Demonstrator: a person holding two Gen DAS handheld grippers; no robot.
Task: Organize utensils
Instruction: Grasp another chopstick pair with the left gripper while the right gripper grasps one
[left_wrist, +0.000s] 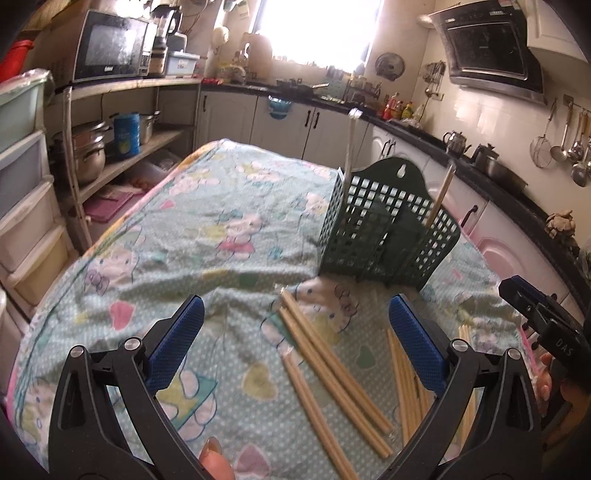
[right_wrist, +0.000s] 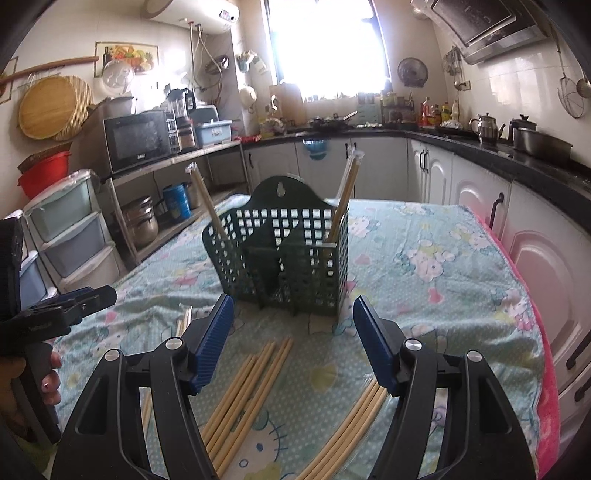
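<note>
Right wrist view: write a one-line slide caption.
Open right gripper above loose chopsticks on a patterned cloth, facing a green utensil basket already holding two wrapped pairs.

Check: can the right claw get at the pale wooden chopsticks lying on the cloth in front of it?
Probably yes: the right claw is open, empty, with pale wooden chopsticks lying uncovered just below.

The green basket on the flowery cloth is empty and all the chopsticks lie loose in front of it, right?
Not quite. The basket is not empty: chopsticks already stand in it, as the right wrist view shows. The other chopsticks do lie loose on the cloth in front of it.
</note>
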